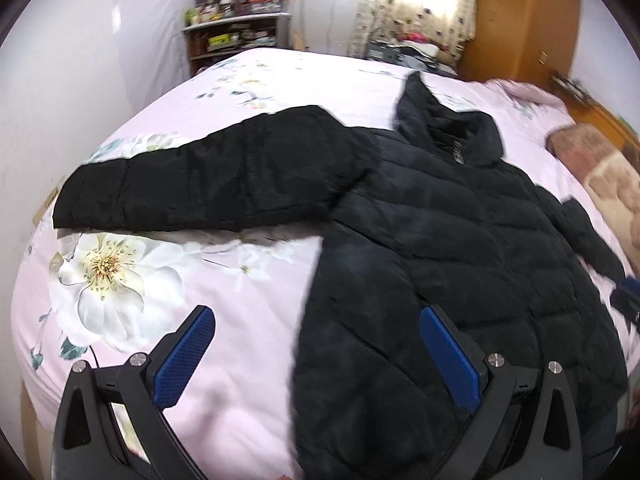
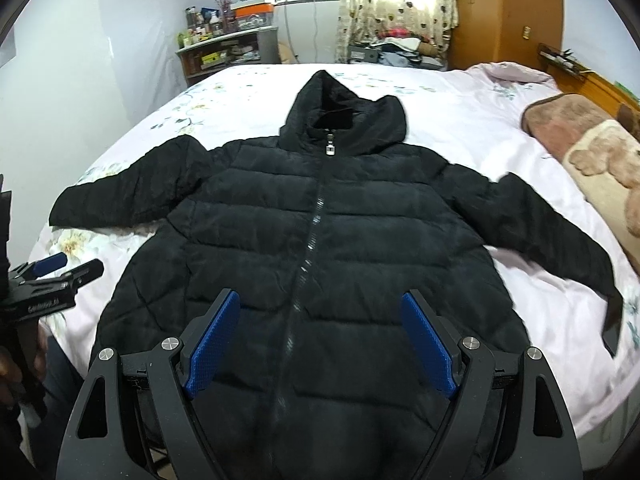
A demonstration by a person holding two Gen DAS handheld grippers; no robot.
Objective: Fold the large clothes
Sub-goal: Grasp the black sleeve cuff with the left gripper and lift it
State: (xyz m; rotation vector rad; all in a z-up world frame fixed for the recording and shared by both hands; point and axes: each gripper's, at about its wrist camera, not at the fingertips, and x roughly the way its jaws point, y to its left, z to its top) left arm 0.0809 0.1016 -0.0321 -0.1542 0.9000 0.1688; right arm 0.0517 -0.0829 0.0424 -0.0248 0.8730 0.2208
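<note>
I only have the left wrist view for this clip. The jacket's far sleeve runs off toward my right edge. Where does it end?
Observer: In the right wrist view that sleeve lies spread out across the bedsheet, its cuff pointing down toward the near edge.
Operator: Is the front zipped?
Observer: Yes, the zipper runs closed up to the pull below the hood.
Operator: And the right gripper?
Observer: The right gripper is open over the jacket hem, holding nothing.
</note>
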